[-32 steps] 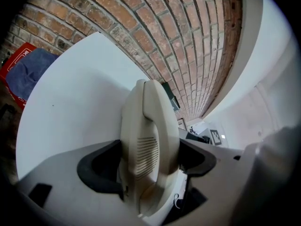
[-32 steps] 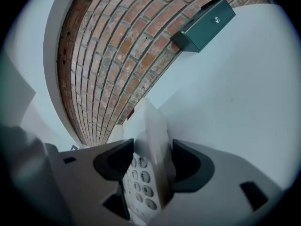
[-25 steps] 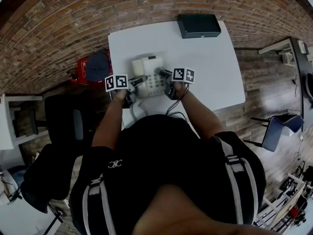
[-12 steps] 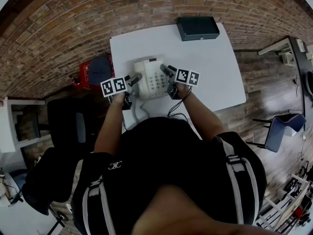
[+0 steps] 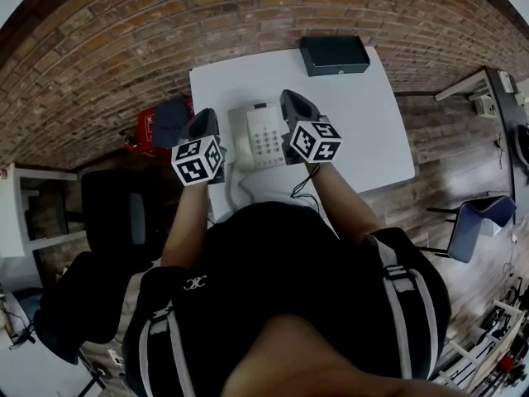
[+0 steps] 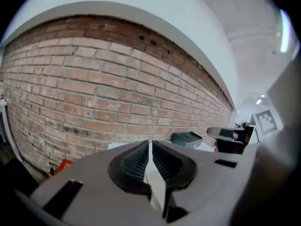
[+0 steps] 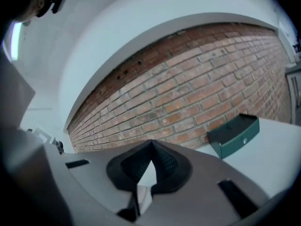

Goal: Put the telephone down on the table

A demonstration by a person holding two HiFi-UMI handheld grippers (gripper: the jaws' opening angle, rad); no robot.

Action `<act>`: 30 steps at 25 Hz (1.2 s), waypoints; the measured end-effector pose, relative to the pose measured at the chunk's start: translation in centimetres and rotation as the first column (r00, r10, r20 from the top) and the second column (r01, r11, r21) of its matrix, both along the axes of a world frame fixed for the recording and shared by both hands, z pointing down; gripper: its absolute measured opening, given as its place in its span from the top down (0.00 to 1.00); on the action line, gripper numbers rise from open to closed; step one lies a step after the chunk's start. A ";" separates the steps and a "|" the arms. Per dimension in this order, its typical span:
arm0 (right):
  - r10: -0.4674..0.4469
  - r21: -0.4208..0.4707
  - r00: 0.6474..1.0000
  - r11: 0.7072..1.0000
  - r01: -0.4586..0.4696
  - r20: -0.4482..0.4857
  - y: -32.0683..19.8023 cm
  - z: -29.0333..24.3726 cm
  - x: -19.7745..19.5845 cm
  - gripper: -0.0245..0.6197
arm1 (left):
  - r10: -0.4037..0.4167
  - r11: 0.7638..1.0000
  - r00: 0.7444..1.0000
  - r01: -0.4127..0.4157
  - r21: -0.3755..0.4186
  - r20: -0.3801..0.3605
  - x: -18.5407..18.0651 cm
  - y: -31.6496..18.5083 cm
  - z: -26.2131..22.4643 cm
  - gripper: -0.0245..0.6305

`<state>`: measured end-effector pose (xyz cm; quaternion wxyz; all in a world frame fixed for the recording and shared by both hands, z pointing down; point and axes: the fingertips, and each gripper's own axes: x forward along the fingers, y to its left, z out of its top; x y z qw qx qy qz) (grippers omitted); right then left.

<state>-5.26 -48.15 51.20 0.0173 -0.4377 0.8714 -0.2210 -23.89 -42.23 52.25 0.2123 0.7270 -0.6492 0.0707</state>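
Off the desk's left edge, a red thing with a dark cap-like thing on it lies low beside the brick wall. Next comes the left gripper, held up over the desk's left edge. Its fingers are pressed together with nothing between them, and it looks towards the wall rather than down.

The telephone sits flat on the white desk, in the near-left part, close to the near edge. Its keypad faces up, and a pale cord hangs over the near edge. Neither gripper has hold of it.

Just right of the telephone, the right gripper is also lifted and facing the wall. Its fingers are closed tight on nothing. A thin black cable trails from that hand across the desk's near edge.

At the far right corner of the desk lies a dark green box, well apart from the telephone.
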 end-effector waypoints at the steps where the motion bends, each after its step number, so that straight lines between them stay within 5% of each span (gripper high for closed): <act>1: 0.002 0.058 1.000 0.998 -0.001 -0.019 0.2 -1.7 -0.2 0.96 | -0.010 0.999 1.000 0.009 0.037 0.029 0.0 0.1 -1.5 0.93; 7: 0.115 0.329 0.986 0.942 -0.070 -0.119 2.4 -11.0 -0.2 0.96 | -0.009 0.970 0.988 -0.029 0.242 0.154 1.3 1.5 -10.3 0.94; 11: 0.162 0.457 0.973 0.887 -0.071 -0.163 4.4 -14.8 -0.2 0.96 | 0.023 0.955 0.985 -0.072 0.289 0.169 2.4 2.9 -13.0 0.94; 16: 0.124 0.385 0.978 0.921 -0.052 -0.167 4.8 -13.4 -0.6 0.96 | 0.027 0.962 0.987 -0.068 0.264 0.156 2.6 3.4 -12.2 0.94; 30: 0.088 0.374 0.990 0.927 -0.039 -0.114 5.7 -13.6 -1.0 0.96 | 0.046 0.963 0.988 -0.082 0.255 0.144 2.7 3.8 -12.6 0.94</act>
